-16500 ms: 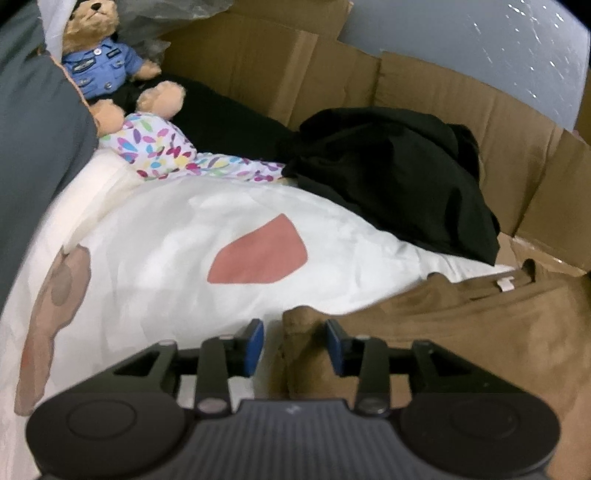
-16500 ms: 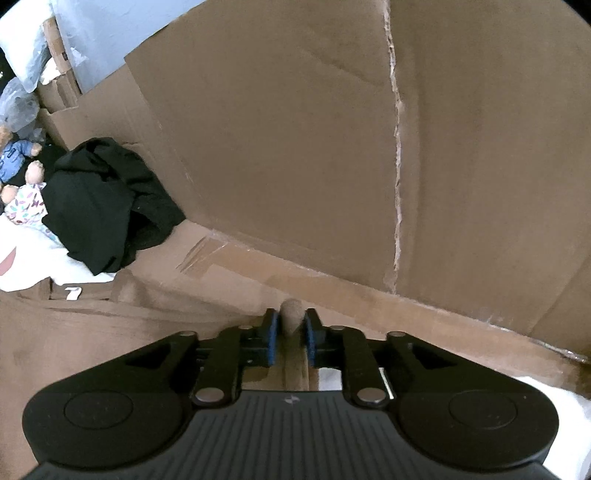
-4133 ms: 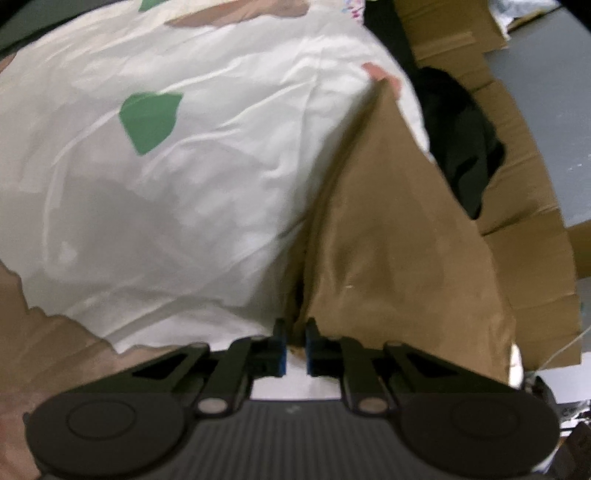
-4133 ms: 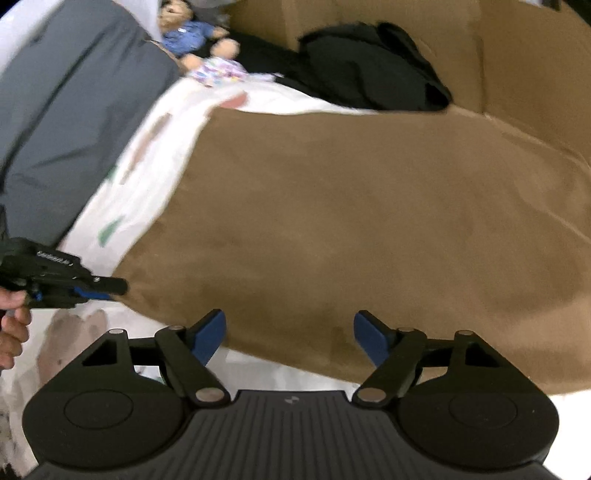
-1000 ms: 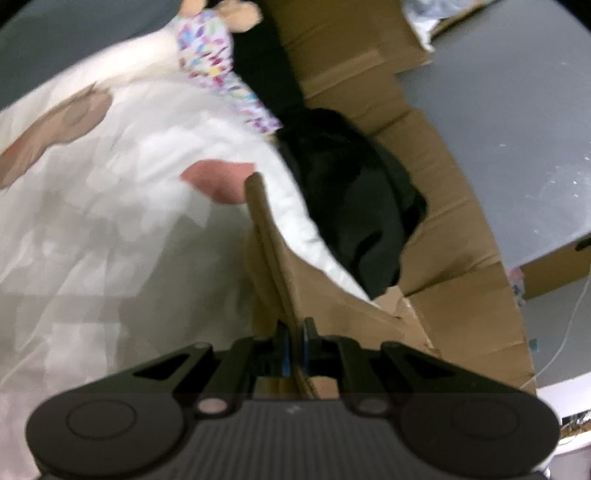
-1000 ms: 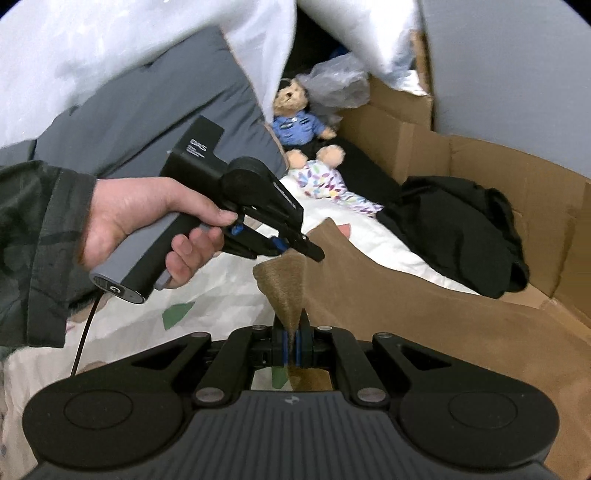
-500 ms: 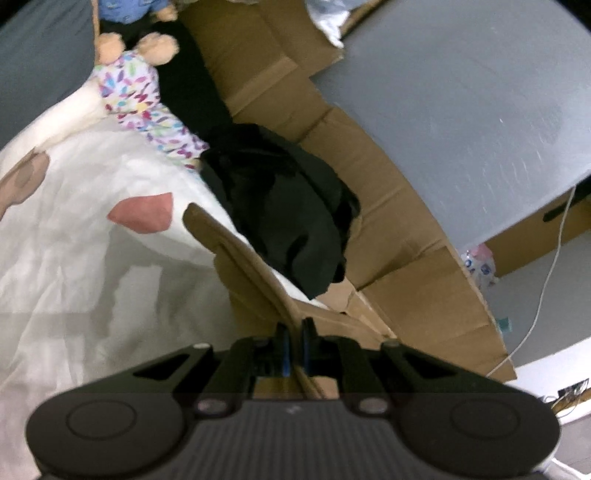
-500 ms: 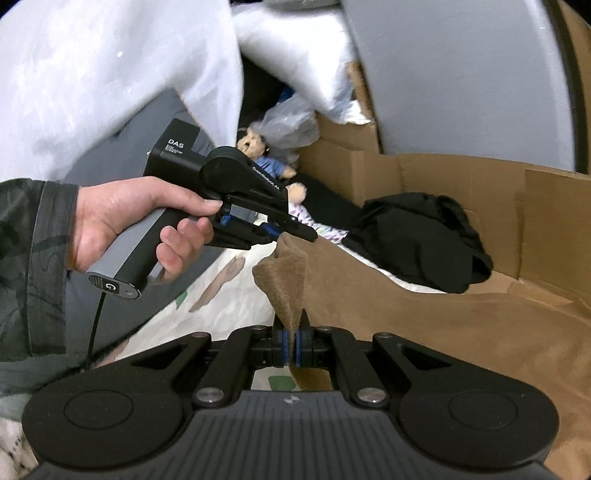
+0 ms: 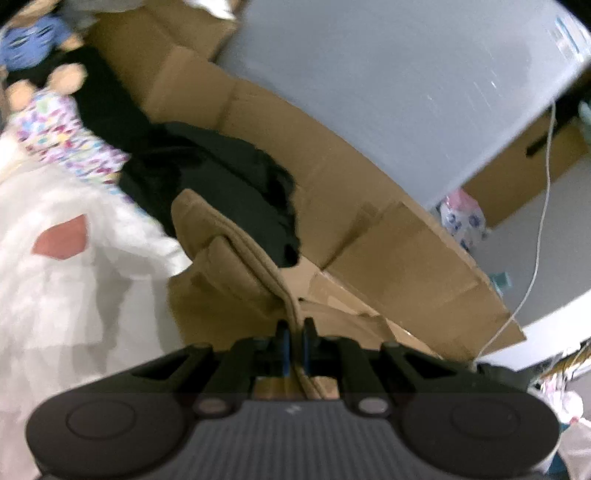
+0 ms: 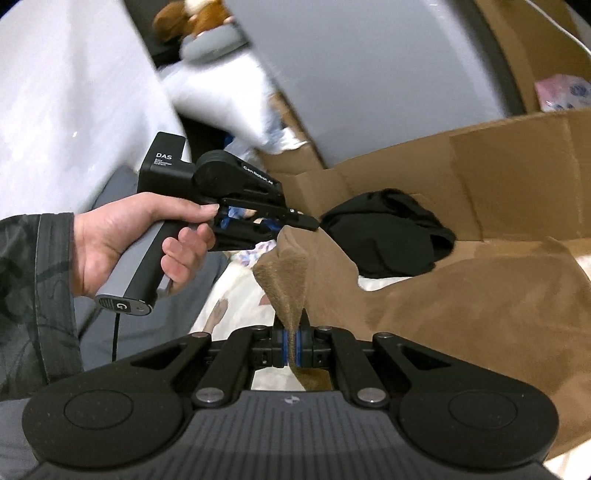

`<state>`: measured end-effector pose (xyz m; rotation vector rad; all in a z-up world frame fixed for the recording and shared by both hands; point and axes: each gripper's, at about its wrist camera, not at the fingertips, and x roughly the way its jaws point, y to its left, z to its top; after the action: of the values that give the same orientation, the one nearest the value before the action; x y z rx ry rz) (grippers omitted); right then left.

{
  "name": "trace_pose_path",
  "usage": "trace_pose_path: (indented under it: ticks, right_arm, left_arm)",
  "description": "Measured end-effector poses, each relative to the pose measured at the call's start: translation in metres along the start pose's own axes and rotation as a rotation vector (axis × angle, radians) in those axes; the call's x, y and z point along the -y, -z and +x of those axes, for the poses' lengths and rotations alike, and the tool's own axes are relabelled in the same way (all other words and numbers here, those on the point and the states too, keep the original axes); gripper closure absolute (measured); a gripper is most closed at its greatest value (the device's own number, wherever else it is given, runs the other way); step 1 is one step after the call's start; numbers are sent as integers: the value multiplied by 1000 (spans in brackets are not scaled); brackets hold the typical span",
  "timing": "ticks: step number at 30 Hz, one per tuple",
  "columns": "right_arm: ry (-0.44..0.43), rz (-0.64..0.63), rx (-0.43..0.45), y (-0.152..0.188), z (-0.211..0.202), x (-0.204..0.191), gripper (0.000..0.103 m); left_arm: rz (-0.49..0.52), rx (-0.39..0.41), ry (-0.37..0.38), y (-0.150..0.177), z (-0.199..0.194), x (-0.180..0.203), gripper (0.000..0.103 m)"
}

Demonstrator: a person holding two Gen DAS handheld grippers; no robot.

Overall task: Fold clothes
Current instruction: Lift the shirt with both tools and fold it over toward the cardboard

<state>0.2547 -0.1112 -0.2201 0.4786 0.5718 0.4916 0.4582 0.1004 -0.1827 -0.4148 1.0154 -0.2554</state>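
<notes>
Brown garment (image 10: 461, 314) now lifted above cardboard box (image 9: 388, 229) holding black clothing (image 9: 229, 192).

Home bedroom: patterned bedsheet (image 9: 74, 280), teddy bear (image 9: 33, 33), cardboard boxes (image 9: 369, 229).

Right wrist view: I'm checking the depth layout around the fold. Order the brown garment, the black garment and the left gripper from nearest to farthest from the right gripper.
1. brown garment: pinched in the right gripper, spreading right.
2. left gripper: up and left, clamped on the same garment's far corner.
3. black garment: beyond, right, against the cardboard.
</notes>
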Motion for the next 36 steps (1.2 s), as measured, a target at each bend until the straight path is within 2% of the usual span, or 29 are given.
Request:
trace_pose_path:
  ticks: [6,14,26,30,36]
  right_arm:
    - [21,81,31,1,-14,35,100]
    - [73,210,58,11,-29,92,99]
    - [166,404,94,39,-48,176,100]
    - [206,454,109,49,-55,197,100]
    - [218,521,113,62,-60,220,100]
  left_arm:
    - [62,-17,-21,11,45,47,96]
    - [88,-68,-14,34,101,83,96]
    - [166,-169,-49,71,201,140,96]
    - [191,-189,-51,81,218,153,96]
    - [215,-228,-103,94,247,165,95]
